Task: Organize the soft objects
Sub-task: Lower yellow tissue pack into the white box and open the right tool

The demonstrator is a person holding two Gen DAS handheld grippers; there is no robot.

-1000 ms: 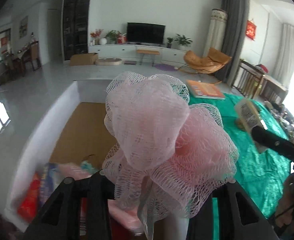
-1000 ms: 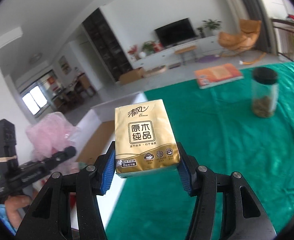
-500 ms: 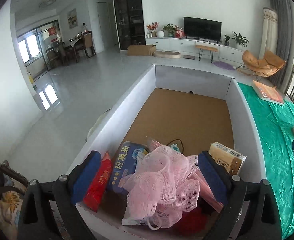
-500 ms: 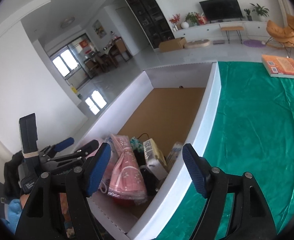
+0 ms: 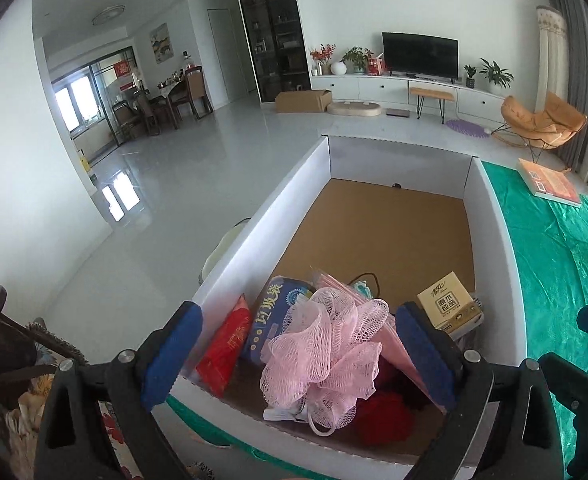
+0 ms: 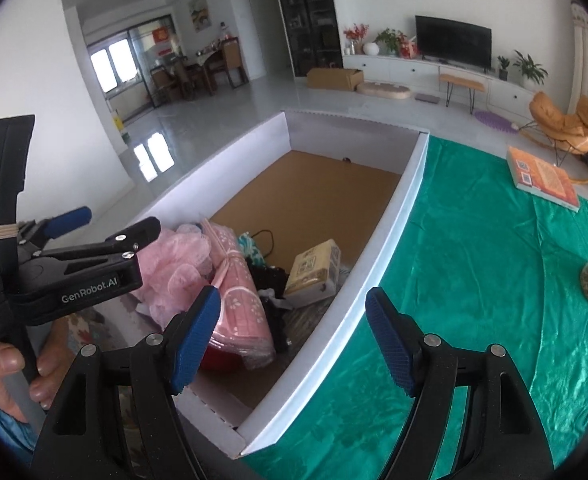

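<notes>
Pink mesh pouf (image 5: 326,356) and tissue pack (image 5: 450,310), gripped a second ago, now lie released in the white box (image 5: 494,216) among other soft goods. Left gripper (image 5: 298,356) and right gripper (image 6: 294,340) stand wide open, empty. Pouf sits fluffed, uncrushed, atop the pile; both placements appear complete.

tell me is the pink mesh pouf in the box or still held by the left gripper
In the box. The pink mesh pouf lies on the pile inside the white box; the left gripper is open, pads clear of it.
</notes>
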